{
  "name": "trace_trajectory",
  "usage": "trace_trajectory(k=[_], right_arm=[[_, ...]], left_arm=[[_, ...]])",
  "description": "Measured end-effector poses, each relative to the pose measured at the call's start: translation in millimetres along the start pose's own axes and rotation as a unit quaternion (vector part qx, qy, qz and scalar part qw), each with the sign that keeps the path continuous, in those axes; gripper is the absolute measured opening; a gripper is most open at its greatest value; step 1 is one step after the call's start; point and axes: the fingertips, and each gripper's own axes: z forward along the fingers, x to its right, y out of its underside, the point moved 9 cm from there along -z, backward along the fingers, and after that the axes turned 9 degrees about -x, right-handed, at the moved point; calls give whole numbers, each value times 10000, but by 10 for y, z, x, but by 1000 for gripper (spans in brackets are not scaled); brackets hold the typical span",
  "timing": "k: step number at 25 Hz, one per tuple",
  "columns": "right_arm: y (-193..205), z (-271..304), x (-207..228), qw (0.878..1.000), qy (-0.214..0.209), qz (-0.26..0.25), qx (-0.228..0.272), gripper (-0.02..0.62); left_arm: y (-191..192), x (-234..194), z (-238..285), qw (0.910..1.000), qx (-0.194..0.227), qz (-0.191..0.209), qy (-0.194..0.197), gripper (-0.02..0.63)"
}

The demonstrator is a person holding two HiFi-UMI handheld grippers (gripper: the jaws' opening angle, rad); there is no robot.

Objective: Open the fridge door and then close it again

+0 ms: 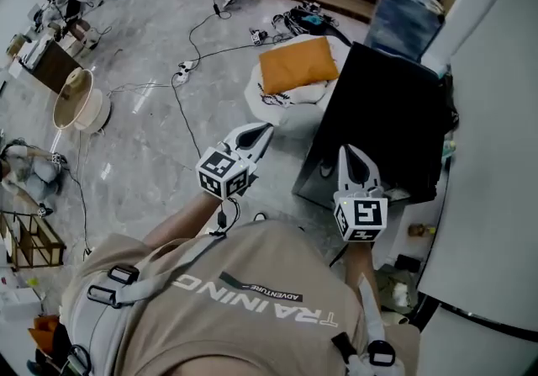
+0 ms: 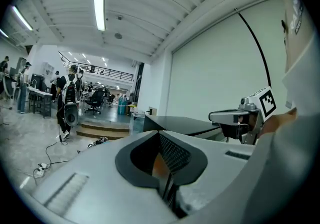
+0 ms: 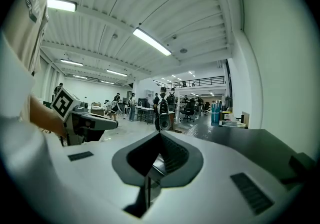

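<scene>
Head view: fridge front hidden; left claw & right claw both closed, empty.

Fridge corner behind right claw

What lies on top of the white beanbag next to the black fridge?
An orange cushion lies on the white beanbag and covers most of its top. The part under the cushion cannot be seen.
</scene>
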Motion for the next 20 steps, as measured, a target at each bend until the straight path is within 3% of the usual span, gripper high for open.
trace_trajectory(k=[20], right_arm=[[64, -80, -43, 9999, 21, 28, -155, -3]], left_arm=[[190, 5, -88, 9993, -21, -367, -42, 0]])
